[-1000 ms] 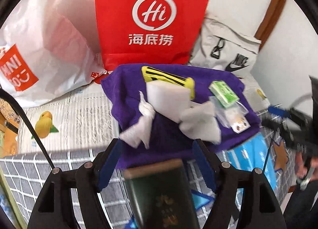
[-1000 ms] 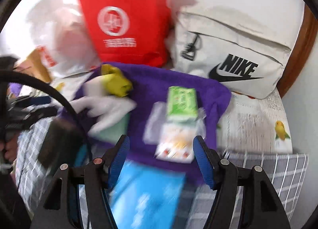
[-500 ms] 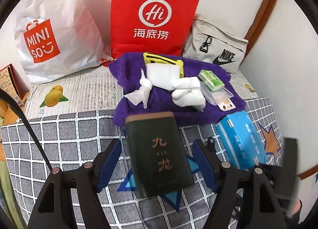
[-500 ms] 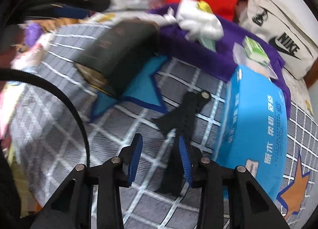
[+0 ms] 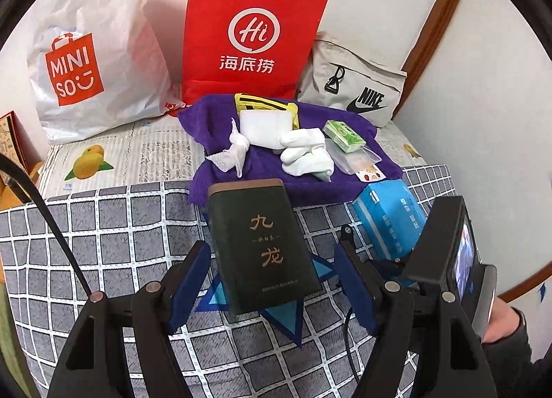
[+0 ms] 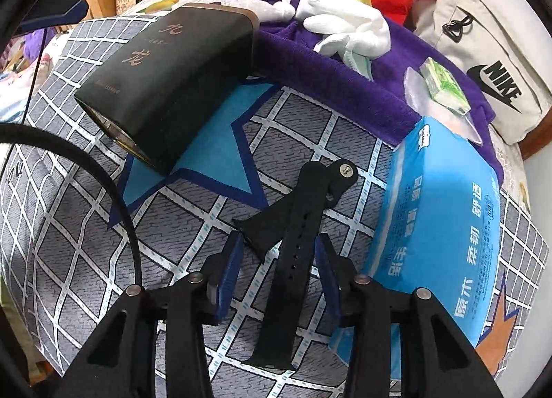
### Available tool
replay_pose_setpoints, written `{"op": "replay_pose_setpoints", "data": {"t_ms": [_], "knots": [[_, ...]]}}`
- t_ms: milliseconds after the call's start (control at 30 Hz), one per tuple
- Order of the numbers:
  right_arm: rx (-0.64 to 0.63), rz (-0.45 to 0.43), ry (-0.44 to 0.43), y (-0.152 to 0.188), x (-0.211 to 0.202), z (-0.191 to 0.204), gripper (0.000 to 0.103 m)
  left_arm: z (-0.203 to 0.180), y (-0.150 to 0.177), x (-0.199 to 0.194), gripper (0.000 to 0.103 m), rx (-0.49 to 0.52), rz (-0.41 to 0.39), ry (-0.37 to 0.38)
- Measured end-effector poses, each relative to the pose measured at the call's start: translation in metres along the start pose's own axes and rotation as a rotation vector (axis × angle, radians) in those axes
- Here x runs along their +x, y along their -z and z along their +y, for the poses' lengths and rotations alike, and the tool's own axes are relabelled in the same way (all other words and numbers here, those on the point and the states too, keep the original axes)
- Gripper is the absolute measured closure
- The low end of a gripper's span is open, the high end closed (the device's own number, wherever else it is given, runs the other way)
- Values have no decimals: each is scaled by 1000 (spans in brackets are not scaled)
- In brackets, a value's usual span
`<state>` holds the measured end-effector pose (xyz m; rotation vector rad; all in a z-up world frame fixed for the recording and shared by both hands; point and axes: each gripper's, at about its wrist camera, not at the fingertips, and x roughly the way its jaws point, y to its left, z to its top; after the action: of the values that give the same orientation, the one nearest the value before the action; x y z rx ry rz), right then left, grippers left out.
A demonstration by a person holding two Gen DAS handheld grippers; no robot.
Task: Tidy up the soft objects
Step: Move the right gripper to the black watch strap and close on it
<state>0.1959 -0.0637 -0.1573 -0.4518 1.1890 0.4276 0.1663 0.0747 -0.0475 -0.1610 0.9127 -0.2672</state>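
Right tool point(image 6: 276, 267), at lower centre of its view, was seen narrowed about a black watch strap point(image 6: 296, 225) lying on the checked bedcover point(image 6: 69, 225), its jaws just widened slightly, pads apart from it. Left tool point(image 5: 272, 280) was held wide over a dark tea box point(image 5: 262, 242), untouched. White socks point(image 5: 305, 151) lay on the purple towel point(image 5: 345, 184).

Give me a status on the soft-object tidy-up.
Done: white socks and knotted cloth gathered on the purple towel. In hand: right tongs straddle the black strap, jaws just eased open, not gripping. Left: strap and blue tissue pack lie on the checked sheet.
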Motion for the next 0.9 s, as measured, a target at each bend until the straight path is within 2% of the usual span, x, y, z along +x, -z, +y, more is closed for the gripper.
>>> {"op": "replay_pose_setpoints", "data": {"t_ms": [67, 100, 167, 333, 400, 500, 567, 633, 700, 800, 900], "knots": [[-4, 12, -11, -1, 1, -3, 69, 1, 3, -2, 31, -2, -4, 6], [1, 19, -19, -2, 0, -5, 83, 2, 4, -2, 31, -4, -6, 10], [21, 28, -60, -1, -3, -6, 91, 4, 8, -3, 31, -8, -6, 17], [54, 41, -132, 12, -12, 2, 95, 8, 10, -5, 31, -16, -9, 18], [59, 35, -115, 15, -13, 4, 95, 9, 12, -5, 31, -19, -10, 20], [34, 24, -51, 14, -12, 9, 93, 7, 14, -4, 31, -8, -4, 15], [10, 19, -14, 15, -15, 16, 84, 6, 15, -4, 31, -4, -3, 15], [-4, 6, 16, 13, -16, 22, 57, 5, 15, -5, 31, -1, -2, 17], [-9, -4, 42, 11, -17, 22, 55, 3, 15, -6, 31, 9, -5, 14], [3, 46, 60, 5, -6, 17, 56, 3, 15, -8, 31, 12, -8, 12], [46, 53, 39, 1, -1, 7, 55, 3, 14, -9, 31, 10, -9, 12]]}}
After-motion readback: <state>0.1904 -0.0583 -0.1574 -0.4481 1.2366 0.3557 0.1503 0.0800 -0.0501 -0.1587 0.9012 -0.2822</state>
